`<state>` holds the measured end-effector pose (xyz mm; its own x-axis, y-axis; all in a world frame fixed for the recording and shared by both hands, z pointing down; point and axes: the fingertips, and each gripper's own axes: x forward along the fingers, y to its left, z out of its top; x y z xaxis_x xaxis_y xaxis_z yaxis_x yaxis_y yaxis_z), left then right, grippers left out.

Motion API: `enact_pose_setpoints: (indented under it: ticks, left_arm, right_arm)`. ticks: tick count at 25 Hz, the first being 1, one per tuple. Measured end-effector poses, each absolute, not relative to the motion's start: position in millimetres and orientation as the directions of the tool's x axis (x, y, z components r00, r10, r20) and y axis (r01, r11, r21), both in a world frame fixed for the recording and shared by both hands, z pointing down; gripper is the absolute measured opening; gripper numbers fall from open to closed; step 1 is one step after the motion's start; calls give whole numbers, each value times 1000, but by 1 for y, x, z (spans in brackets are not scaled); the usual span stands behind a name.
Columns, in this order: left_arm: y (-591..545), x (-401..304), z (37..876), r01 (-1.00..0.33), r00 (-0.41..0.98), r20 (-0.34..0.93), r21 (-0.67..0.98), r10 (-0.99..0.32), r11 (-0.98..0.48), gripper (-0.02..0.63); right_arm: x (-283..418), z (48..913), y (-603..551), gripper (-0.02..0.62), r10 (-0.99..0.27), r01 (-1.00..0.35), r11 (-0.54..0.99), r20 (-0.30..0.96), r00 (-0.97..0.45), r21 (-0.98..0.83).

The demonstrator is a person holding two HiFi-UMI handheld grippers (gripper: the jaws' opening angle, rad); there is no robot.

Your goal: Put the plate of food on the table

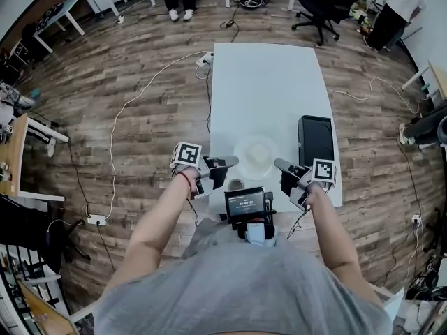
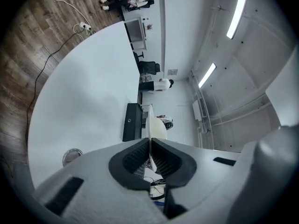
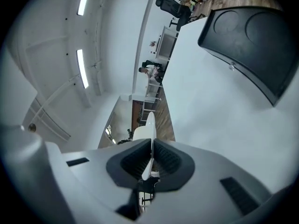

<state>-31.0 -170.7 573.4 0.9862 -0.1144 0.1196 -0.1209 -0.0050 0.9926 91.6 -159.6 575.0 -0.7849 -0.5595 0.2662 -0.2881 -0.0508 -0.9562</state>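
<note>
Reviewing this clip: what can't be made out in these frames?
- Food on the plate: head view washes it out; both gripper views see it edge-on.
- Whether the plate rests on the table: top-down head view hides any gap.
- Identity of small round object by the table edge: too small.

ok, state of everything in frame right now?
Left gripper: shut on plate rim.
Right gripper: shut on the opposite rim.
Plate: gripped both sides over the table's near end; touchdown unclear.
Black box: flat on the table, untouched.
Round metal container: on the table, near edge, untouched.
</note>
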Motion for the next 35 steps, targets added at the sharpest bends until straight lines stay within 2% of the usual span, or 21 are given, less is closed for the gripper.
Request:
enact_pose_setpoints:
  ticks: [14, 26, 35]
  left_arm:
    - [-254, -46, 637, -271, 955, 268, 962, -123, -9, 32]
    - [-282, -41, 692, -353, 927, 350, 936, -133, 4, 32]
    - [-284, -37, 725, -421, 900, 420, 907, -115, 16, 32]
  right_arm:
    - [75, 631, -242, 40, -534, -386, -93, 373, -759, -918]
    - [79, 687, -277, 40, -496, -431, -104, 422, -759, -896]
    - [85, 722, -276, 40, -463, -498, -154, 507, -727, -854]
